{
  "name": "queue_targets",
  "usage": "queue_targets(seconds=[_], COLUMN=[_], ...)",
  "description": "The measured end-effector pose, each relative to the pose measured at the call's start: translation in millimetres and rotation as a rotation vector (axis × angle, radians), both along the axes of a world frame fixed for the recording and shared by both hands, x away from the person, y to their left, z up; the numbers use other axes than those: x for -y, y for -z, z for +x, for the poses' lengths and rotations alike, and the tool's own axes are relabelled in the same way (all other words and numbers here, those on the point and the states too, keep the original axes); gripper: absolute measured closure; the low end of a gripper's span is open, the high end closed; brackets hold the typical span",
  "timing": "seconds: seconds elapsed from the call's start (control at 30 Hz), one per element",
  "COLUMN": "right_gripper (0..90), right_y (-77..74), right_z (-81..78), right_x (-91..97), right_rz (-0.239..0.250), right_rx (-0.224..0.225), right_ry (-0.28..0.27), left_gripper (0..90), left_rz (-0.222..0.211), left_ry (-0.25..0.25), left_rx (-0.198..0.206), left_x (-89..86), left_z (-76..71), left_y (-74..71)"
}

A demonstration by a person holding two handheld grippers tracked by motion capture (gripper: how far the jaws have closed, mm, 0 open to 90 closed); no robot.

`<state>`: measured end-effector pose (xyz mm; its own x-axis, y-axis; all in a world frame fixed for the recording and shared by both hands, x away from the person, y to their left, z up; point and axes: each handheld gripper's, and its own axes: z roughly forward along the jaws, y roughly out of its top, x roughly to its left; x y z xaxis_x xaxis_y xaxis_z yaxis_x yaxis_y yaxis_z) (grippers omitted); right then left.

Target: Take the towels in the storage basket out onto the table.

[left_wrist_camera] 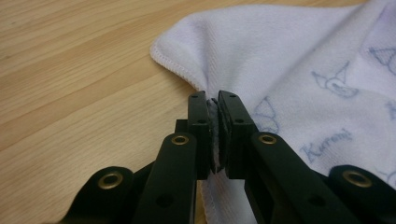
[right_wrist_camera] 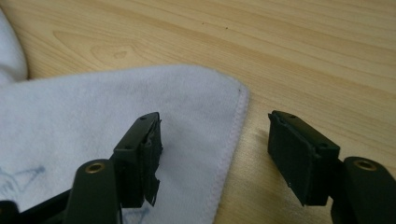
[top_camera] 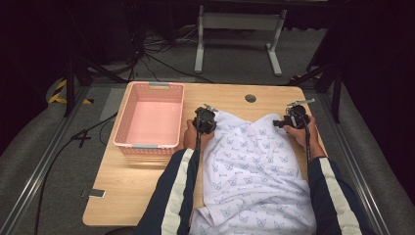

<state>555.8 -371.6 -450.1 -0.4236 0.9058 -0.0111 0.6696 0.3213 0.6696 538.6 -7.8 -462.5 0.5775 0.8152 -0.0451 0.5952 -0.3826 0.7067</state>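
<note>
Towel [top_camera: 254, 161] spread centre-right of frame on worktop [top_camera: 127, 186]; soft, light, limp. Left gripper [left_wrist_camera: 212, 100] fingers clamped on hemmed corner. Right gripper [right_wrist_camera: 215, 140] fingers apart, straddling other corner hem; grip best taken there.

High view: light falls from above onto the pale wooden tabletop [top_camera: 127, 186], so centre frame is well lit while the top, left and right edges drop to near black, with a soft shadow under the pink plastic slotted basket [top_camera: 149, 120] and straight lines bowing slightly at the frame edges. Overall soft, low resolution. Both gripper views are evenly bright, no glare; the white printed terry towel [left_wrist_camera: 299, 60] is sharp mid-frame, while the black jaw arms along the bottom edge go soft.
</note>
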Motion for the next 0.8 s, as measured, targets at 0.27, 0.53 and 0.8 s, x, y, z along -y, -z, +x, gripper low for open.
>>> queue_targets(seconds=[0.27,0.53,0.8], right_gripper=[74.4,86.9,86.8], right_y=[-4.4,-19.0,-32.8], right_z=[-2.4,-9.4,-22.8], right_x=[-7.3,12.0,38.3], right_rz=[0.001,-0.001,0.039], right_rx=[-0.027,0.06,0.113], right_ry=[-0.058,0.026,0.048], left_gripper=[84.7,85.5,85.3], left_rz=[-0.011,-0.003,-0.062], left_ry=[-0.059,-0.091,-0.092], left_rx=[0.008,0.052,0.066], left_x=[-11.4,-10.1,-6.5], left_z=[0.4,-0.8,-2.2], left_y=[1.1,-12.1,-19.6])
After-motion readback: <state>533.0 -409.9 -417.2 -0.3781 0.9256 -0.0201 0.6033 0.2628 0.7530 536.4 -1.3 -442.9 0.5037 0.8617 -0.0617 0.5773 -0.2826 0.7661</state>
